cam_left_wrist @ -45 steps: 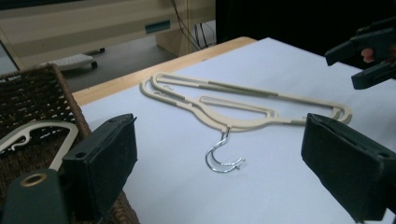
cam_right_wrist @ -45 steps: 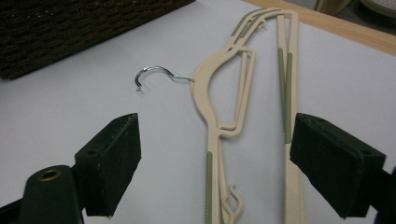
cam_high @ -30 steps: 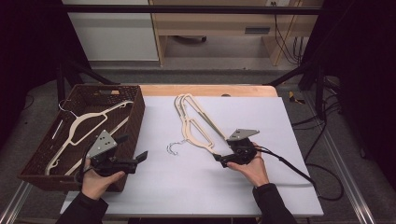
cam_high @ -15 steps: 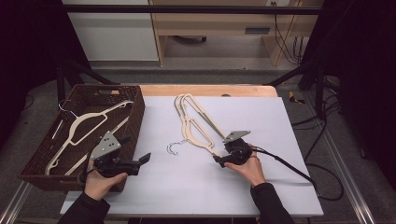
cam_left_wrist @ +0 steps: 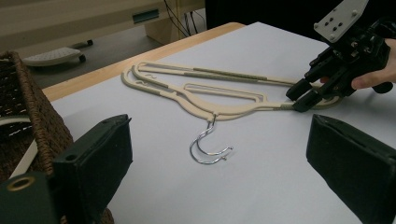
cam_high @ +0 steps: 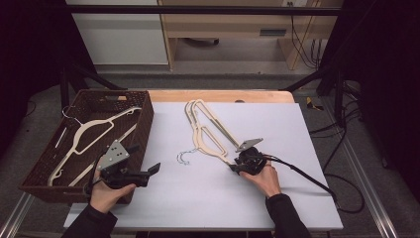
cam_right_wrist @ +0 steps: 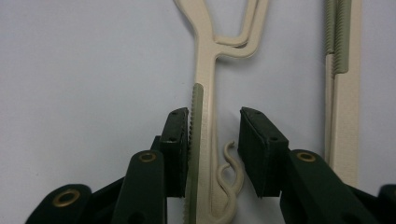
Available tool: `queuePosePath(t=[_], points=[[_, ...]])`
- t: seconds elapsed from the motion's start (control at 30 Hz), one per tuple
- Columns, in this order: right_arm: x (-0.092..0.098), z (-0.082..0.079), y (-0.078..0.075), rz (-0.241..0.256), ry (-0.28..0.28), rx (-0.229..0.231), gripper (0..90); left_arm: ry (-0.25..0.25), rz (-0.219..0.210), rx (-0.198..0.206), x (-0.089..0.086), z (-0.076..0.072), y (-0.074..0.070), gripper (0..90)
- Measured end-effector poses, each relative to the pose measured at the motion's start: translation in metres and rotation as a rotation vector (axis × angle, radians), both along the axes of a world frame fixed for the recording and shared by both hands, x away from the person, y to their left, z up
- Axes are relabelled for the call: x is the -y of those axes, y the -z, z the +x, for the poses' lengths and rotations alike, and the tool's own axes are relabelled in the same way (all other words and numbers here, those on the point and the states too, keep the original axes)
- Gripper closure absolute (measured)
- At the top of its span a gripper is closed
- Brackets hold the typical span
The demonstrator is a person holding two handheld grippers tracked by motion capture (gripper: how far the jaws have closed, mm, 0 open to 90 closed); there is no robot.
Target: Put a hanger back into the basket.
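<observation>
The right hand-held gripper (cam_high: 233,167) rests low on the white desk (cam_high: 297,129), at the near end of the cream hangers (cam_high: 203,130) that lie stacked on the desk surface. In the right gripper view, its jaws stand partly open and straddle one hanger arm (cam_right_wrist: 204,140): the left pad touches the ribbed grey-green grip strip on that arm, while the right pad stands clear of it, with a small curled notch of the hanger in the gap between. The jaws are not yet closed on the arm. The hangers extend away from the right hand-held gripper toward the far edge of the desk, and their chrome hooks (cam_high: 183,157) lie flat on the desk, between the two grippers. The left hand-held gripper (cam_high: 154,168) is held above the near left part of the desk, just beside the woven brown basket (cam_high: 143,129); its jaws stand wide open and hold nothing, as the left gripper view confirms. The basket sits at the left edge of the desk and contains further cream hangers (cam_high: 86,136).
</observation>
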State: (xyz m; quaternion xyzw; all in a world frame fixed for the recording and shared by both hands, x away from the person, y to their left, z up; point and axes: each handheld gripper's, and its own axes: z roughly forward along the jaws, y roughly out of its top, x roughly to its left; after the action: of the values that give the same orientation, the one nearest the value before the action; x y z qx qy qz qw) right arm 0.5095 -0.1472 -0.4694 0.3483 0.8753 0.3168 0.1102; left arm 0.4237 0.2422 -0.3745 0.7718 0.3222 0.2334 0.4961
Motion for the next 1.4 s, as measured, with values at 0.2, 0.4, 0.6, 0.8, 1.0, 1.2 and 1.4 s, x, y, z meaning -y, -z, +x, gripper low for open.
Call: queuePosePath(t=[0.2, 0.4, 0.6, 0.8, 1.0, 1.2, 1.4], points=[[0.001, 0.002, -0.001, 0.007, -0.006, -0.024, 70.9, 0.007, 0.007, -0.005, 0.002, 0.000, 0.001, 6.9], [0.002, 0.004, -0.001, 0.006, -0.025, -0.026, 69.8, 0.011, 0.010, -0.009, 0.003, 0.001, 0.002, 7.1], [0.000, 0.009, 0.000, 0.028, -0.046, -0.023, 70.1, 0.020, 0.015, -0.006, 0.006, 0.000, 0.001, 7.3], [0.000, 0.012, 0.002, 0.051, -0.077, -0.028, 77.3, 0.021, 0.015, -0.007, 0.006, 0.000, 0.001, 7.4], [0.001, 0.013, 0.000, 0.071, -0.055, -0.066, 79.3, 0.022, 0.016, -0.005, 0.006, -0.001, 0.001, 7.5], [0.001, 0.012, -0.003, 0.065, -0.026, -0.080, 79.3, 0.022, 0.015, -0.002, 0.006, -0.001, 0.000, 7.6], [0.005, 0.012, -0.010, 0.111, -0.029, -0.063, 79.4, 0.025, 0.018, -0.003, 0.007, -0.001, 0.000, 7.6]])
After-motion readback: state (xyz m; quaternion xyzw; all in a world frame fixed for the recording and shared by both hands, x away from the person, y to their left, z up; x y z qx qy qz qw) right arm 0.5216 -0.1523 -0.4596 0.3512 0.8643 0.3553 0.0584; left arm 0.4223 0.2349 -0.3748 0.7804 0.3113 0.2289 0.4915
